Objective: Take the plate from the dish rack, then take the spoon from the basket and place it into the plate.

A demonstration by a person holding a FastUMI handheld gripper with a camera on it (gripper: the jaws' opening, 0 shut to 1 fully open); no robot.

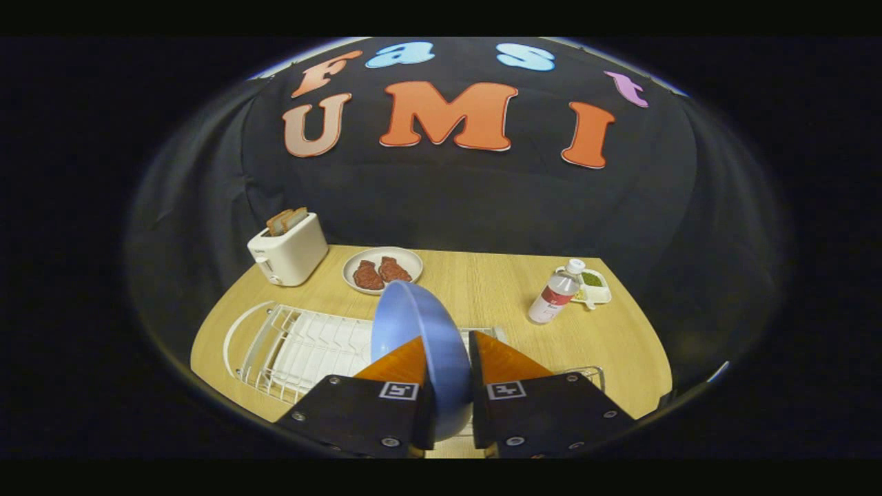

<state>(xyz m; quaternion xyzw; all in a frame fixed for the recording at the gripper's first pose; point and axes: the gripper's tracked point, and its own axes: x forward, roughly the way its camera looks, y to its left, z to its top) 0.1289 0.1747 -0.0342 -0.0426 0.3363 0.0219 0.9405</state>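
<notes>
The gripper [448, 358] is clamped on the blue plate [413, 324], which stands on edge between both fingers and rises above the white wire dish rack [289, 344] lying on the wooden surface [496, 289] just ahead and to the left. Beyond the rack stand a white toaster [288, 251] with two slices of bread in its slots and a white dish [382, 270] carrying two reddish-brown pieces of food. Off to the right, a plastic water bottle [555, 293] stands just beside a small white tray [596, 286] holding something green.
</notes>
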